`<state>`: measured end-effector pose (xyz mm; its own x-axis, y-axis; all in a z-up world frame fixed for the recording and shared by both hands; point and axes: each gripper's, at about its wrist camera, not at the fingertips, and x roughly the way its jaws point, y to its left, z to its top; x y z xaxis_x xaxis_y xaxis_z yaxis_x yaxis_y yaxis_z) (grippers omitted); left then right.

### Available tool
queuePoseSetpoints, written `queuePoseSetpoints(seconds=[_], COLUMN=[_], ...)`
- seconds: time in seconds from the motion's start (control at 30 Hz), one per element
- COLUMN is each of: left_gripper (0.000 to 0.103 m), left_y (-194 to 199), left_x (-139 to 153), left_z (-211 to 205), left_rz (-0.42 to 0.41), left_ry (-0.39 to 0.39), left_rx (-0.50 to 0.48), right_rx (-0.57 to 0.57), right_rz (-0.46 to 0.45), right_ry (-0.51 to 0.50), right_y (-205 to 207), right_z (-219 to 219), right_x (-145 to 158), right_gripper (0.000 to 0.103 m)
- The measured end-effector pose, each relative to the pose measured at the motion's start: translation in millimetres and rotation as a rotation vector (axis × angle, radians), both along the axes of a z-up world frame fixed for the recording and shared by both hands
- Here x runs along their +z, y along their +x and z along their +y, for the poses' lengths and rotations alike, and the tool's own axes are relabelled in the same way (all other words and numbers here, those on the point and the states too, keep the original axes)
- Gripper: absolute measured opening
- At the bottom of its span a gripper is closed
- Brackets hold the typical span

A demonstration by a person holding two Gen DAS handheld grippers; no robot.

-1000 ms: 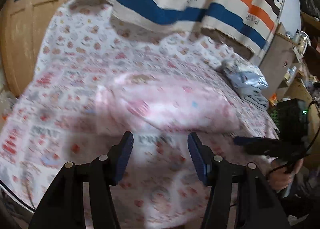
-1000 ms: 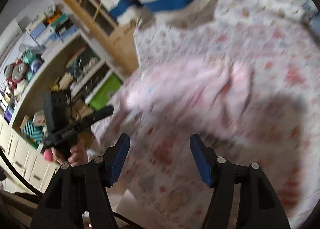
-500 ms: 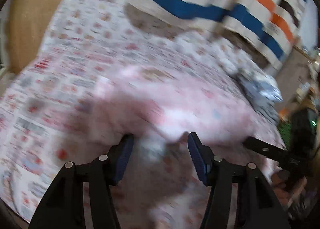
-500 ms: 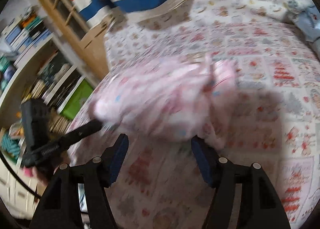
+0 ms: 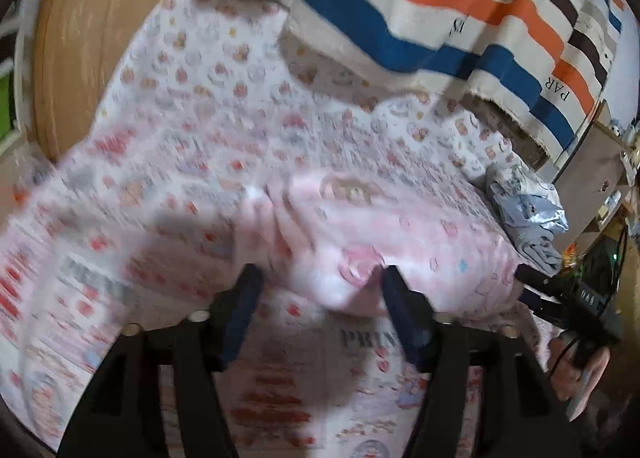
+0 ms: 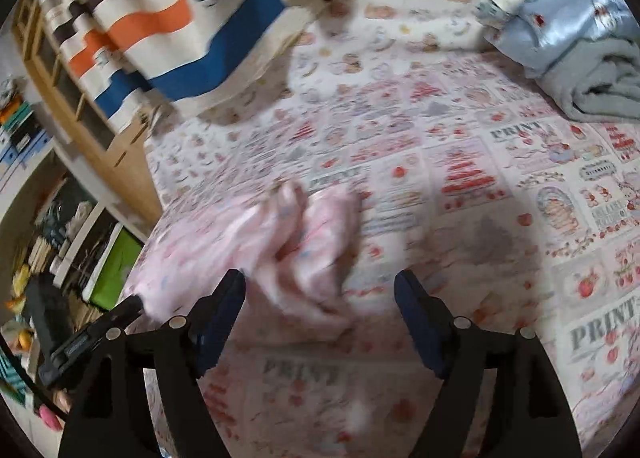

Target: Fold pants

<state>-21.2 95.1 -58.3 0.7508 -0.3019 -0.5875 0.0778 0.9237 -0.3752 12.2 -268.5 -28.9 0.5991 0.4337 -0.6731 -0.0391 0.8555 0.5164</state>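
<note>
I see the pants (image 5: 400, 234) as soft, matt pink cloth, creased and faintly printed. Under them the bedsheet (image 6: 500, 186) is matt printed cotton-like cloth. My grippers' fingers (image 5: 408, 314) look like matt black plastic with dark blue pads. By the bed's far corner, a pale blue bundle (image 6: 560, 22) has a satin sheen.

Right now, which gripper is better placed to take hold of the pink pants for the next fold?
Left, probably. The left gripper is open with an edge of the pink pants between its fingertips; the right gripper is open too, with cloth only near one finger.
</note>
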Motion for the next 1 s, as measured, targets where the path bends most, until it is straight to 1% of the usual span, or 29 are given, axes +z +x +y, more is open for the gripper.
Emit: queuePoseSetpoints(seconds=[0.03, 0.07, 0.1, 0.13, 0.17, 0.2, 0.27, 0.33, 0.4, 0.43, 0.47, 0.57, 0.6, 0.63, 0.67, 0.7, 0.77, 0.8, 0.83, 0.87, 0.9, 0.93, 0.97, 1.0], left_gripper=[0.078, 0.084, 0.086, 0.088, 0.094, 0.098, 0.099, 0.099, 0.099, 0.099, 0.099, 0.097, 0.096, 0.093, 0.087, 0.074, 0.068, 0.058, 0.053, 0.043, 0.031, 0.02, 0.014, 0.014], left_y=[-2.7, -3.8, -5.0, -4.1, -0.9, 3.5, 16.2, 31.7, 42.4, 46.3, 49.6, 60.4, 62.2, 63.5, 65.3, 68.0, 70.4, 69.9, 69.6, 68.7, 66.0, 64.4, 63.6, 60.7], left_x=[5.7, 10.1, 15.2, 18.6, 19.9, 20.0, 14.4, 4.2, -3.0, -5.9, -8.5, -19.4, -21.0, -21.4, -21.8, -23.4, -25.3, -25.5, -25.4, -24.0, -20.5, -17.8, -15.4, -10.6], left_z=[3.7, 7.2, 12.1, 17.2, 22.1, 28.0, 35.0, 38.5, 37.0, 35.6, 34.9, 32.3, 31.1, 29.6, 27.1, 23.7, 17.9, 13.1, 7.2, 4.3, 1.6, 0.2, -1.8, -5.7], left_rz=[-0.032, -0.055, -0.074, -0.075, -0.065, -0.045, 0.012, 0.084, 0.119, 0.131, 0.139, 0.177, 0.174, 0.17, 0.174, 0.191, 0.206, 0.203, 0.199, 0.194, 0.177, 0.164, 0.16, 0.153], left_ry=[0.032, 0.053, 0.06, 0.043, 0.018, -0.024, -0.09, -0.136, -0.168, -0.178, -0.19, -0.244, -0.261, -0.268, -0.273, -0.284, -0.303, -0.281, -0.242, -0.224, -0.21, -0.206, -0.217, -0.178], left_rx=[0.025, 0.044, 0.052, 0.038, 0.023, 0.016, 0.012, -0.012, -0.026, -0.03, -0.036, -0.062, -0.075, -0.083, -0.095, -0.121, -0.143, -0.138, -0.137, -0.137, -0.136, -0.149, -0.175, -0.162], right_rx=[0.009, 0.022, 0.047, 0.061, 0.068, 0.082, 0.116, 0.125, 0.126, 0.154, 0.17, 0.172, 0.183, 0.201, 0.233, 0.263, 0.28, 0.29, 0.303, 0.321, 0.333, 0.333, 0.335, 0.338], right_rz=[0.0, -0.009, -0.028, -0.043, -0.048, -0.048, -0.021, 0.014, -0.003, -0.005, 0.0, -0.007, -0.012, -0.015, -0.012, -0.012, -0.037, -0.038, -0.038, -0.031, -0.03, -0.045, -0.063, -0.082], right_ry=[0.032, 0.041, 0.035, 0.029, 0.037, 0.056, 0.077, 0.068, 0.035, 0.024, 0.031, 0.014, 0.007, -0.002, 0.0, 0.001, -0.055, -0.065, -0.06, -0.036, -0.011, -0.01, -0.025, -0.04], right_y=[5.4, 8.9, 13.4, 16.9, 20.0, 23.2, 30.2, 35.9, 37.0, 39.6, 41.2, 39.8, 39.2, 38.6, 37.9, 37.0, 34.2, 33.6, 33.0, 32.9, 32.2, 30.2, 27.7, 25.0], right_z=[-4.5, -5.9, -5.7, -5.0, -4.1, -3.6, 0.0, 5.4, 11.6, 17.2, 19.3, 24.2, 27.4, 31.5, 36.2, 42.2, 52.3, 55.1, 57.2, 58.6, 59.1, 59.2, 60.9, 62.4], right_x=[-1.0, -0.4, 0.9, 2.3, 3.1, 3.0, -0.1, -6.4, -6.2, -6.7, -7.9, -7.2, -7.1, -6.9, -7.8, -8.5, -7.8, -8.3, -9.1, -10.5, -11.4, -10.1, -8.3, -5.5], right_gripper=[0.078, 0.078, 0.078, 0.078, 0.078, 0.079, 0.084, 0.084, 0.084, 0.084, 0.085, 0.085, 0.084, 0.084, 0.075, 0.07, 0.068, 0.06, 0.054, 0.041, 0.03, 0.027, 0.021, 0.016])
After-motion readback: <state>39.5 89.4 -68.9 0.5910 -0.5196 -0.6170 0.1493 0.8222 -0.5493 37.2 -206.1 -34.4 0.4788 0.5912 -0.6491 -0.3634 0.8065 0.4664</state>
